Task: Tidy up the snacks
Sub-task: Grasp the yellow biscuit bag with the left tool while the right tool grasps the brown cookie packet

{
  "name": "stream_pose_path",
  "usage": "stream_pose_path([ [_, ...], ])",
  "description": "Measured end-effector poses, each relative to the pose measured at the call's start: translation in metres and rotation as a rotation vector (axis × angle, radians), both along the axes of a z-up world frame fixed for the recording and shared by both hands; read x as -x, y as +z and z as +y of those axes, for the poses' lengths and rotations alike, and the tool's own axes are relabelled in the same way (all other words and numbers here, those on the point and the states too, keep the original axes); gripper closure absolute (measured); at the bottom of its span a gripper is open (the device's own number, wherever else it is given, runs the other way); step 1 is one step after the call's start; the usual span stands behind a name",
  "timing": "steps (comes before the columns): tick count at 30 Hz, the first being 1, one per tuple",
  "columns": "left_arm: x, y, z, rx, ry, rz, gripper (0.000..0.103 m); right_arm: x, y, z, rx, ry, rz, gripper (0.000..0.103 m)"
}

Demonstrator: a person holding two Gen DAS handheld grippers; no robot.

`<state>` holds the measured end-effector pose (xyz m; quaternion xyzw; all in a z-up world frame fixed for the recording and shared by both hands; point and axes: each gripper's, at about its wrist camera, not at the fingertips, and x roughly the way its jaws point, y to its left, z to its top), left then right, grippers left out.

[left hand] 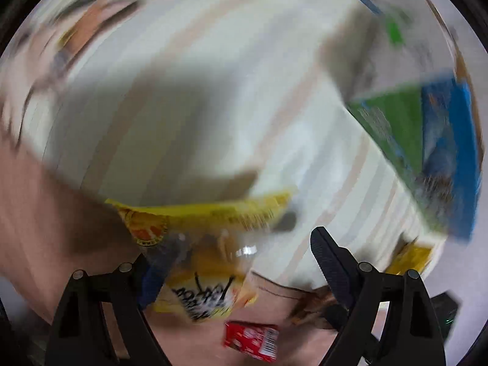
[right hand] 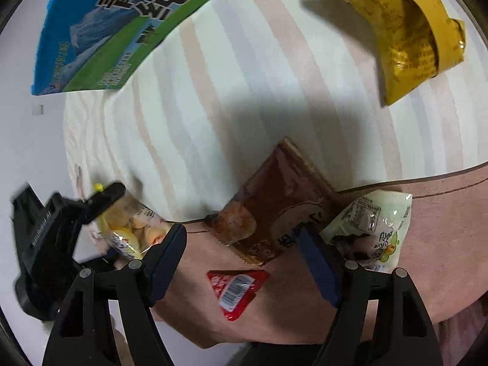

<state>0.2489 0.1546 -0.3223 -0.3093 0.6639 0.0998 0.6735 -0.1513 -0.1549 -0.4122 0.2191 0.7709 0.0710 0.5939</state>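
Snacks: my left claw (left hand: 231,268) pinches a yellow crinkly packet (left hand: 207,292); I keep it firm. My right claw (right hand: 244,241) gapes empty over a brown foil sachet (right hand: 274,207).

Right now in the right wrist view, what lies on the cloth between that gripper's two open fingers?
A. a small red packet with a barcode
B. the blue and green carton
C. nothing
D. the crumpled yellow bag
A: the small red packet with its barcode lies on the pinkish cloth, in the gap of the right gripper; the blue and green carton and the crumpled yellow bag sit far off at the top.
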Motion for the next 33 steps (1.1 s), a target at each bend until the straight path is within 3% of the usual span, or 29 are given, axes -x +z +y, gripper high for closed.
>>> stream_pose_path([
  [3, -0.01, 0.004, -0.018, -0.08, -0.118, -0.003, 0.016, 0.005, -0.009, -0.001, 0.001, -0.029, 0.029, 0.024],
  [7, -0.005, 0.022, -0.022, -0.118, -0.146, -0.038, 0.016, 0.008, -0.022, -0.004, -0.01, -0.123, 0.05, 0.024],
  [10, 0.002, 0.042, -0.02, -0.158, -0.156, -0.074, 0.016, 0.008, -0.016, -0.002, 0.038, -0.141, -0.003, 0.039],
  [15, 0.022, 0.064, -0.016, -0.205, -0.162, -0.092, 0.016, 0.008, -0.002, 0.024, 0.109, 0.049, -0.117, 0.041],
  [19, 0.049, 0.066, -0.01, -0.181, -0.12, -0.085, 0.016, 0.013, 0.01, 0.055, 0.203, 0.353, -0.218, 0.041],
  [21, 0.051, 0.056, -0.005, -0.151, -0.099, -0.08, 0.016, 0.017, 0.012, 0.064, 0.242, 0.449, -0.243, 0.041],
  [24, 0.046, 0.03, -0.005, -0.111, -0.106, -0.051, 0.016, 0.017, 0.011, 0.059, 0.223, 0.426, -0.23, 0.031],
  [27, 0.035, 0.009, -0.014, -0.089, -0.127, -0.036, 0.016, 0.01, 0.01, 0.024, 0.184, 0.343, -0.209, 0.029],
  [29, 0.027, -0.001, -0.022, -0.096, -0.141, -0.04, 0.037, 0.005, 0.008, 0.014, 0.169, 0.281, -0.194, 0.028],
  [31, 0.025, -0.005, -0.03, -0.116, -0.172, -0.033, 0.048, 0.0, 0.004, 0.0, 0.168, 0.191, -0.175, 0.034],
  [32, 0.025, -0.005, -0.035, -0.121, -0.188, -0.038, 0.048, -0.002, 0.003, -0.003, 0.177, 0.169, -0.169, 0.041],
  [33, 0.026, -0.004, -0.04, -0.131, -0.205, -0.044, 0.048, -0.002, 0.002, -0.006, 0.172, 0.164, -0.169, 0.041],
])
